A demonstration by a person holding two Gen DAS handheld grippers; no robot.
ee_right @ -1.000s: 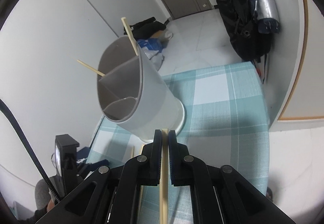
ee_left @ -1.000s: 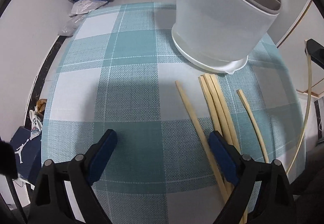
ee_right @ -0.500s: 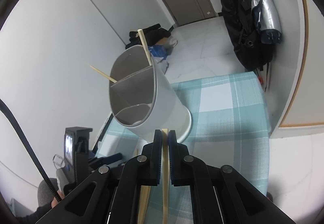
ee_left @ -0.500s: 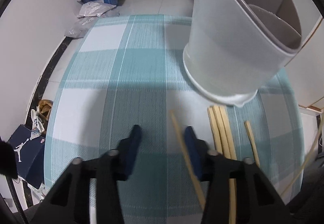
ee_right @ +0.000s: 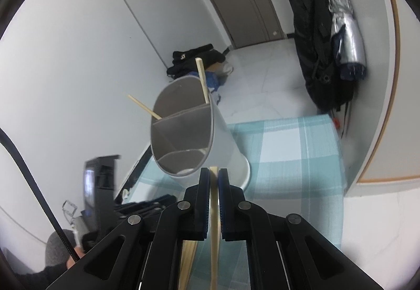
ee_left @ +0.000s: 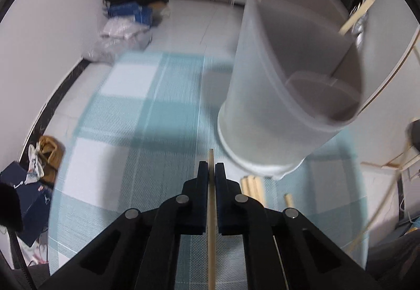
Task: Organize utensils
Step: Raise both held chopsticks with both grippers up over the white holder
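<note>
- Left gripper [ee_left: 210, 172]: jaws have just closed on a chopstick [ee_left: 210, 224] that lay on the worktop [ee_left: 110, 159] a second ago; it is now lifted.
- Right gripper [ee_right: 214, 176]: jaws clamped on a second chopstick [ee_right: 214, 237].
- Divided holder [ee_left: 275, 111] stands near the worktop's far right corner; more chopsticks [ee_left: 252, 186] lie at its base.
- Left half of the worktop is bare.

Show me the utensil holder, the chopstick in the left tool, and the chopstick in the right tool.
utensil holder [ee_right: 223, 138], right wrist view, outer wall.
left chopstick [ee_left: 211, 211], left wrist view, shaft between the pads.
right chopstick [ee_right: 214, 211], right wrist view, shaft between the pads.
</note>
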